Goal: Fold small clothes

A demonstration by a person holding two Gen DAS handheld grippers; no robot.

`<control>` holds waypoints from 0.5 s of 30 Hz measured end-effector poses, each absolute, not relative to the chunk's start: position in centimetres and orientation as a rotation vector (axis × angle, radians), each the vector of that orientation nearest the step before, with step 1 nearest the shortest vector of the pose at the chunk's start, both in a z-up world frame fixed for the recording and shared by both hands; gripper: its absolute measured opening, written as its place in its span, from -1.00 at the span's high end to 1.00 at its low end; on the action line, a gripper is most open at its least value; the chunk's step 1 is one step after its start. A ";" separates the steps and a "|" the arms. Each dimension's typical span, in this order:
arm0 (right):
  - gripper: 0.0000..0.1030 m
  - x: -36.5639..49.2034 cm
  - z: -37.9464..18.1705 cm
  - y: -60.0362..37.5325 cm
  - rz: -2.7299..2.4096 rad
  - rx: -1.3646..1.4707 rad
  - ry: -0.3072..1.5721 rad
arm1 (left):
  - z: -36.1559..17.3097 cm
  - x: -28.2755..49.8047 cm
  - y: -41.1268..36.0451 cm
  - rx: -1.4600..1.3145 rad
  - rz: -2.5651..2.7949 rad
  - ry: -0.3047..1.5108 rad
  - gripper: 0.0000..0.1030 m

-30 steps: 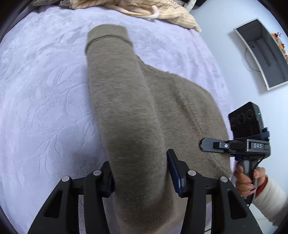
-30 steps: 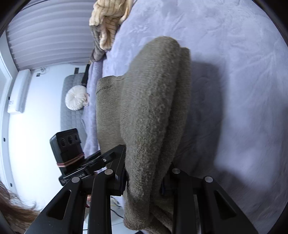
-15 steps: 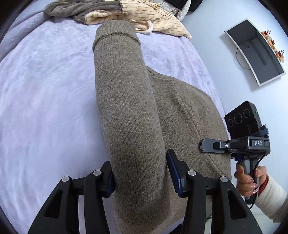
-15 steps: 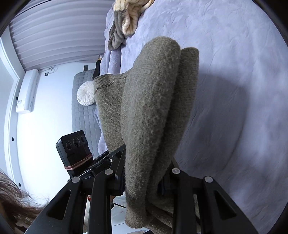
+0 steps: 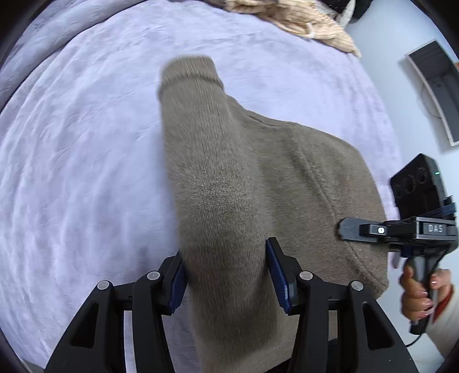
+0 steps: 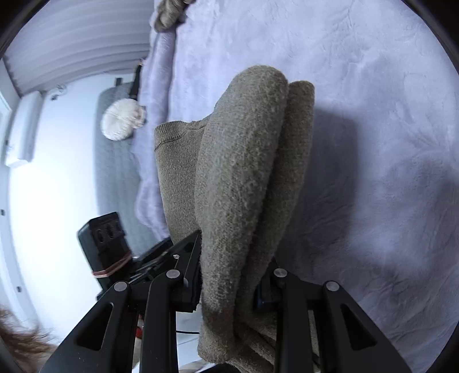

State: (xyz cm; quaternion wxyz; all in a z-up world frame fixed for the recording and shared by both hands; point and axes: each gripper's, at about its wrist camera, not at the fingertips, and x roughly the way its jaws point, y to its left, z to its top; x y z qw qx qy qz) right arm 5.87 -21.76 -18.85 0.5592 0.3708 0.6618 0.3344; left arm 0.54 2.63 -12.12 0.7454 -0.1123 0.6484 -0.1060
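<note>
A taupe knit sweater (image 5: 301, 183) hangs between both grippers above a lilac bedspread (image 5: 71, 143). My left gripper (image 5: 226, 272) is shut on a thick fold of it, and a sleeve with a ribbed cuff (image 5: 189, 71) reaches forward. My right gripper (image 6: 229, 275) is shut on a doubled fold of the same sweater (image 6: 243, 160). The right gripper also shows in the left wrist view (image 5: 344, 229), at the sweater's right edge, held by a hand.
A heap of beige and brown clothes (image 5: 292, 17) lies at the bed's far edge. A wall screen (image 5: 436, 86) hangs to the right. A grey headboard and a round white cushion (image 6: 120, 120) show at the left of the right wrist view.
Both grippers keep their hold on the sweater. The sweater has shifted over the bed, and the clothes heap has slid toward the top edge of both views.
</note>
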 end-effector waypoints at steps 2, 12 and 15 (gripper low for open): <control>0.37 6.5 -19.3 -21.3 0.730 0.774 1.579 | -12.2 -0.1 3.7 -0.214 -0.176 1.398 0.01; 0.18 5.9 -15.9 -24.8 0.450 0.387 1.560 | -11.8 -3.2 7.4 -0.181 -0.023 1.400 0.00; 0.18 3.7 -14.6 -25.1 0.496 0.419 1.549 | -11.3 -3.9 6.8 -0.137 -0.001 1.391 -0.43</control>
